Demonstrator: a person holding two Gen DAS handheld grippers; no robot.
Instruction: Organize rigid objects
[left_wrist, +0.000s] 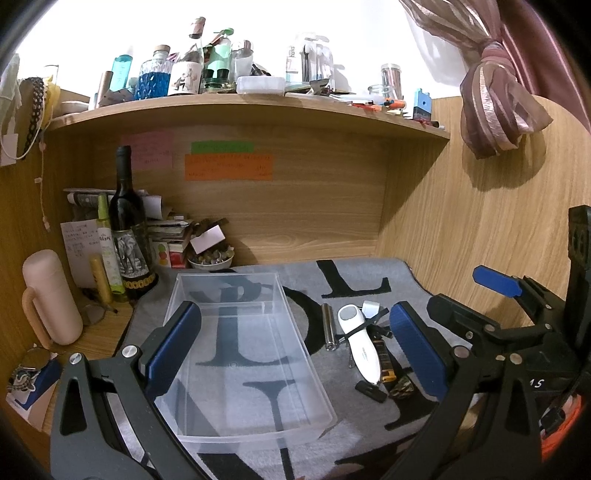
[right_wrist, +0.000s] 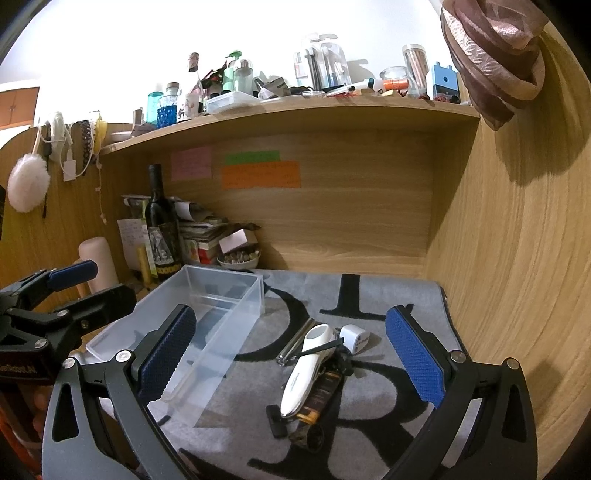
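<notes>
The pile (right_wrist: 314, 384) of small hard items (a white trimmer (right_wrist: 304, 376), a metal tube (right_wrist: 295, 341), a white plug (right_wrist: 354, 338), dark bits beneath) lay on the mat (right_wrist: 399, 310) just right of the empty clear bin (right_wrist: 221, 317). The sensible first pick looked to be the trimmer, lying on top: close across its narrow body, lift straight, avoid dragging the pieces under it. The right gripper (right_wrist: 291, 373) hung wide open, empty, the pile between its fingers. The left gripper (left_wrist: 295, 354) stood equally wide over the bin's right edge.

Large black letters "L", "P", "O" on grey mat (left_wrist: 354, 284), "1S" on right gripper (left_wrist: 458, 299)
</notes>
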